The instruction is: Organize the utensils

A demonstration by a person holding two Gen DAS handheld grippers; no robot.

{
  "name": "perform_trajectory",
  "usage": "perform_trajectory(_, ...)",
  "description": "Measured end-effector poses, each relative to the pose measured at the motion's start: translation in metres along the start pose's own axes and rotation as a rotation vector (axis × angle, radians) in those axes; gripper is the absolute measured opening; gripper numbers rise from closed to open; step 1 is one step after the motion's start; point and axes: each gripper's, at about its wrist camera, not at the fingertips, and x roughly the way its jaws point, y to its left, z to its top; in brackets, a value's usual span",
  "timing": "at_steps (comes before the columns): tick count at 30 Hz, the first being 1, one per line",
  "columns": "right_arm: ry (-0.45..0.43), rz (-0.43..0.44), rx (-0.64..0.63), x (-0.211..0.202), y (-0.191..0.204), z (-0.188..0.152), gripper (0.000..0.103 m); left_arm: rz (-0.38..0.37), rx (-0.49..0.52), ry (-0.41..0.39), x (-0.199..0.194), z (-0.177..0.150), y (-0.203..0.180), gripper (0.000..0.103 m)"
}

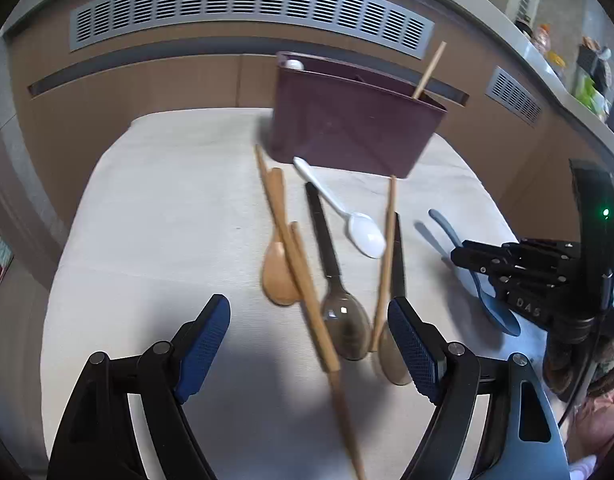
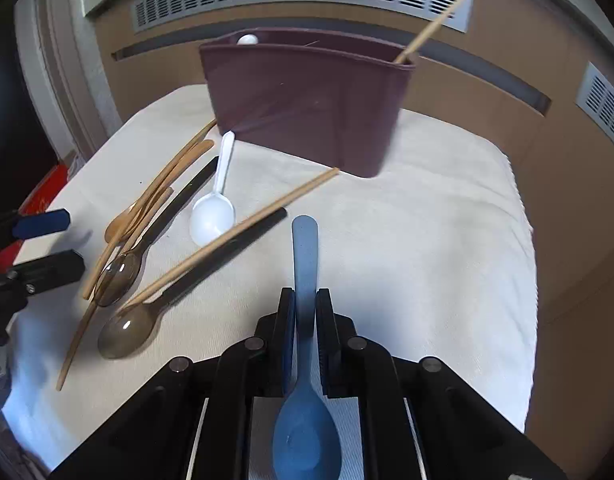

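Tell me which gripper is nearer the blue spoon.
Right. The right gripper has its jaws shut on the blue spoon at the handle. The left gripper is open over the wooden and smoky spoons, off to the blue spoon's side.

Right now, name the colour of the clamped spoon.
Blue spoon; clearest in the right wrist view.

White cloth point(image 1: 155, 216) covering the work surface. Behind the cloth, a brown panelled wall point(image 1: 147, 80) carries a long grey louvred vent point(image 1: 243, 12) and, below it, a dark horizontal slot point(image 1: 107, 70). A second, smaller vent point(image 1: 515, 96) lies right of the cloth. Above that vent, a grey ledge point(image 1: 547, 68) holds assorted items (too blurred to identify). A red object point(image 2: 47, 188) lies left of the cloth.
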Motion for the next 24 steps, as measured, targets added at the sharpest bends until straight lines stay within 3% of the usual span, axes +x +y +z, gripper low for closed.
perform_trajectory(2, -0.006, -0.001, 0.029, -0.008, -0.008, -0.006, 0.009, -0.029, 0.028, 0.009, 0.002, 0.0, -0.01, 0.074)
perform_trajectory(6, -0.021, -0.009, 0.083, -0.021, -0.025, -0.021, 0.009, -0.11, 0.103, 0.033, 0.009, 0.003, -0.037, 0.047)
perform_trajectory(12, -0.03, -0.013, 0.144, -0.028, -0.04, -0.034, 0.009, -0.12, 0.151, 0.099, 0.037, 0.023, -0.059, 0.032)
perform_trajectory(16, -0.029, -0.007, 0.174, -0.028, -0.044, -0.04, 0.009, -0.147, 0.183, 0.138, 0.056, 0.054, -0.076, 0.03)
perform_trajectory(22, -0.049, 0.005, 0.195, -0.032, -0.048, -0.045, 0.009, -0.03, 0.235, 0.239, 0.107, 0.098, -0.091, 0.029)
perform_trajectory(24, -0.053, 0.008, 0.199, -0.033, -0.049, -0.046, 0.009, -0.024, 0.237, 0.279, 0.119, 0.102, -0.093, 0.029)
